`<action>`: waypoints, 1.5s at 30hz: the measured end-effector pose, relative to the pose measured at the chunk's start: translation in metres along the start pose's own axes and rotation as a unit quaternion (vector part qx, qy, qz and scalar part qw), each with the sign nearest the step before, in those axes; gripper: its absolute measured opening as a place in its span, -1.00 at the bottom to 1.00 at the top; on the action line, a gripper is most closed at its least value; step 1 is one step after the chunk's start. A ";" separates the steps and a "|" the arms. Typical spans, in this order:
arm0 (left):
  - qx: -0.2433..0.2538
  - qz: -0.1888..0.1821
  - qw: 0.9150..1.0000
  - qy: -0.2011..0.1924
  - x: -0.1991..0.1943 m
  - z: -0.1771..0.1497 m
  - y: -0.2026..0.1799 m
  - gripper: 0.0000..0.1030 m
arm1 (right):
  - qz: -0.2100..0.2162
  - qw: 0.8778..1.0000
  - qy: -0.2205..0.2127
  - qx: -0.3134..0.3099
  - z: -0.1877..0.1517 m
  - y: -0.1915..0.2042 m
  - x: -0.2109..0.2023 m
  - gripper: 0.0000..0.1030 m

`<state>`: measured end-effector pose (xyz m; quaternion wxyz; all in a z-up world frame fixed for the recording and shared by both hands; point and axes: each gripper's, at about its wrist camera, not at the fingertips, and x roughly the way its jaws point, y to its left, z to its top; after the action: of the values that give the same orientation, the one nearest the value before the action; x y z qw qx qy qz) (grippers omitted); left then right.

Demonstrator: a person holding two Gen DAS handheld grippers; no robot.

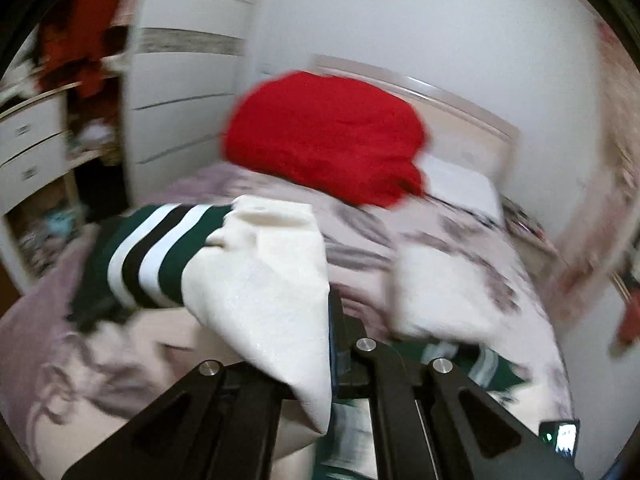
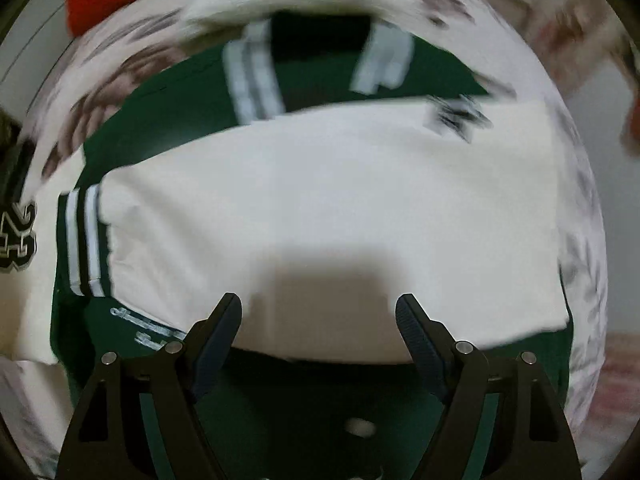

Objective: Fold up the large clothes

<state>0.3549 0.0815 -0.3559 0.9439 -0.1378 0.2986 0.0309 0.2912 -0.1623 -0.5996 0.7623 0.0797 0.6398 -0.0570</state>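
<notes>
My left gripper (image 1: 326,364) is clamped on a cream sleeve (image 1: 264,280) of the varsity jacket (image 2: 320,208); the fingers are pressed together with the cloth pinched between them, and the fabric drapes over and hides most of the left finger. The sleeve rises from my grip and ends in a green cuff with white and black stripes (image 1: 148,256), held up above the bed (image 1: 460,248). The left view is smeared with motion blur, so fine detail is lost.

My right gripper (image 2: 320,320) has its fingers spread wide and holds nothing. It hangs over the jacket, which lies spread on the bed's patterned cover (image 2: 576,208). Below me the other cream sleeve lies folded across the dark green body, its striped cuff (image 2: 86,240) at the left side. At the far left edge of the right view, a number patch (image 2: 18,240) shows on cream cloth. White lettering (image 2: 154,326) shows on the green body just beside my right gripper's left finger (image 2: 218,340).

Farther up the bed sits a red garment (image 1: 324,140), piled in front of the headboard (image 1: 460,108). A white pillow (image 1: 460,188) lies just beside it. A white wardrobe (image 1: 180,80) stands beside the bed, with a chest of drawers (image 1: 28,148) farther left.
</notes>
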 end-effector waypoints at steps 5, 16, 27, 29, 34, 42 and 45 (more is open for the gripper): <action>0.035 -0.099 0.992 0.070 0.037 -0.047 -0.137 -1.00 | 0.015 0.996 0.014 0.093 -0.009 -0.130 -0.011 0.57; 0.174 -0.090 0.941 0.278 0.124 -0.212 -0.310 -0.74 | 0.011 0.976 0.040 0.213 -0.067 -0.360 -0.002 0.58; 0.212 -0.035 0.937 0.275 0.061 -0.229 -0.291 0.73 | 0.166 0.956 0.033 0.241 -0.089 -0.387 -0.025 0.58; 0.194 0.003 0.944 0.269 0.049 -0.227 -0.264 0.73 | 0.176 0.962 0.024 0.208 -0.071 -0.367 -0.035 0.58; 0.138 0.071 0.952 0.263 0.027 -0.227 -0.197 0.75 | 0.190 0.977 0.016 0.096 -0.027 -0.286 -0.042 0.58; 0.104 0.255 0.931 0.240 0.009 -0.219 -0.100 0.75 | 0.212 0.975 0.064 -0.026 0.026 -0.134 -0.017 0.58; 0.075 0.301 0.915 0.259 0.019 -0.223 -0.065 0.75 | 0.182 0.978 0.093 -0.040 0.031 -0.079 0.009 0.59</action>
<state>0.2558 -0.0431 -0.5255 0.7870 0.0269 0.5616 0.2540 0.3076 -0.2460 -0.6071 0.6994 0.1697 0.6845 0.1159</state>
